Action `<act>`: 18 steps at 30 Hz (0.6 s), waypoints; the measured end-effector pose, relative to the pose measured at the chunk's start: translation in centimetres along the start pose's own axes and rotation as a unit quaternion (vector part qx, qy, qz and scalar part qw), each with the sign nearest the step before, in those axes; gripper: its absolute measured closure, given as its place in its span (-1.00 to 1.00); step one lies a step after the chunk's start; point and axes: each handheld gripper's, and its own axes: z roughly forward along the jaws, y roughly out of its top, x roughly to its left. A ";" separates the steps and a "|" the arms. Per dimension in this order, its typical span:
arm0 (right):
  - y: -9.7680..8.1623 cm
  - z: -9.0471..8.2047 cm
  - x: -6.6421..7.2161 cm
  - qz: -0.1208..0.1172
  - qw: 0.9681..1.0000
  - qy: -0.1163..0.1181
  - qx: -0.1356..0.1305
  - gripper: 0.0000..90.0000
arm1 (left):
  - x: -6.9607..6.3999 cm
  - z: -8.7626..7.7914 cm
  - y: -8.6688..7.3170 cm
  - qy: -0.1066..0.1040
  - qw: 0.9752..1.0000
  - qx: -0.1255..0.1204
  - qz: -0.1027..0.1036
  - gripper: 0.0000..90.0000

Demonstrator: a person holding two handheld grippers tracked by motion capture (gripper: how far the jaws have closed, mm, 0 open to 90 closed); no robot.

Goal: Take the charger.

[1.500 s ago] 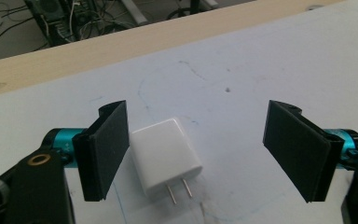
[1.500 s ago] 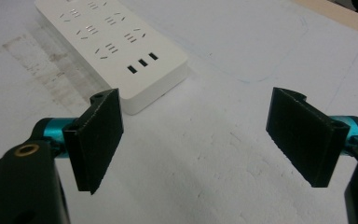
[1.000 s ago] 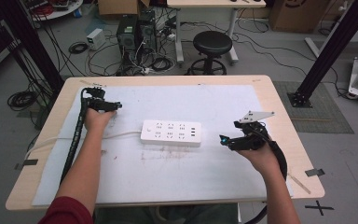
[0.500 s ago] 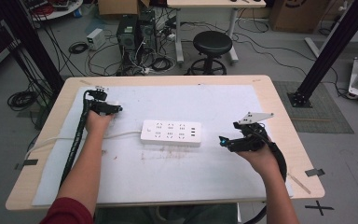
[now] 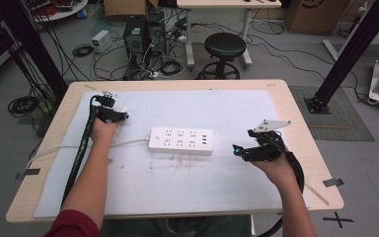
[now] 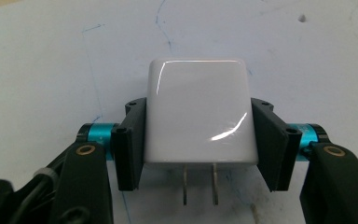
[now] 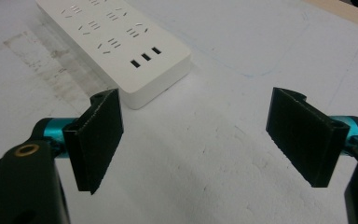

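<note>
A glossy white plug adapter point(image 6: 199, 114) with two metal prongs toward the camera lies on the white mat between the jaws of my left gripper point(image 6: 199, 140). The jaws have just been closing and now press both its sides. In the high view my left gripper point(image 5: 120, 116) sits at the mat's left rear, and the adapter shows as a small white bit point(image 5: 124, 110) at its tip. A white power strip point(image 5: 181, 140) lies in the middle of the mat. My right gripper point(image 5: 237, 150) stands open to its right, near the strip's USB end point(image 7: 145, 57), with nothing between its jaws point(image 7: 200, 140).
The white mat point(image 5: 187, 182) covers most of the wooden table point(image 5: 306, 143). The strip's white cable point(image 5: 54, 149) runs off to the left edge. A black stool point(image 5: 225, 47), computer cases and cables stand on the floor beyond the far edge.
The left gripper's jaws have closed in on the white adapter. Both hands have stayed where they were.
</note>
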 end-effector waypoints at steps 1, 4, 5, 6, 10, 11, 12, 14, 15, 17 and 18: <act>0.0 0.0 0.0 0.000 1.000 -0.001 0.000 -0.57 | -0.1 -0.3 0.0 0.001 1.000 -0.003 0.003 -0.05; 0.2 -0.1 0.1 -0.001 1.000 -0.001 0.001 -0.57 | -0.1 -1.6 0.1 0.001 1.000 -0.019 0.010 -0.05; 0.3 -0.1 0.1 0.000 1.000 0.000 -0.001 -0.57 | -0.1 -2.1 0.2 -0.002 1.000 -0.021 0.014 -0.05; 0.3 -0.1 0.2 -0.002 1.000 0.000 -0.002 -0.57 | -0.1 -2.5 0.2 -0.001 1.000 -0.022 0.022 -0.05; 0.5 -0.2 0.3 -0.005 1.000 0.000 -0.004 -0.57 | -0.3 -4.7 0.0 -0.005 0.999 -0.038 0.028 -0.05; 0.7 -0.3 0.6 -0.006 1.000 0.001 -0.006 -0.57 | -0.3 -5.3 0.0 -0.013 0.999 -0.037 0.027 -0.05; 0.8 -0.3 0.6 -0.009 1.000 0.001 -0.007 -0.57 | -0.3 -5.9 0.0 -0.017 0.999 -0.041 0.028 -0.05; 0.9 -0.3 0.8 -0.007 1.000 0.002 -0.007 -0.57 | -0.5 -7.2 -0.1 -0.020 0.998 -0.049 0.037 -0.05; 0.9 -0.3 0.8 -0.010 1.000 0.004 -0.009 -0.57 | -0.5 -7.9 -0.1 -0.024 0.997 -0.056 0.038 -0.05; 1.0 -0.4 0.9 -0.010 1.000 0.006 -0.009 -0.57 | -0.7 -9.2 -0.1 -0.035 0.996 -0.069 0.040 -0.05; 1.0 -0.4 0.9 -0.010 1.000 0.006 -0.009 -0.57 | -0.7 -9.2 -0.1 -0.035 0.996 -0.069 0.040 -0.05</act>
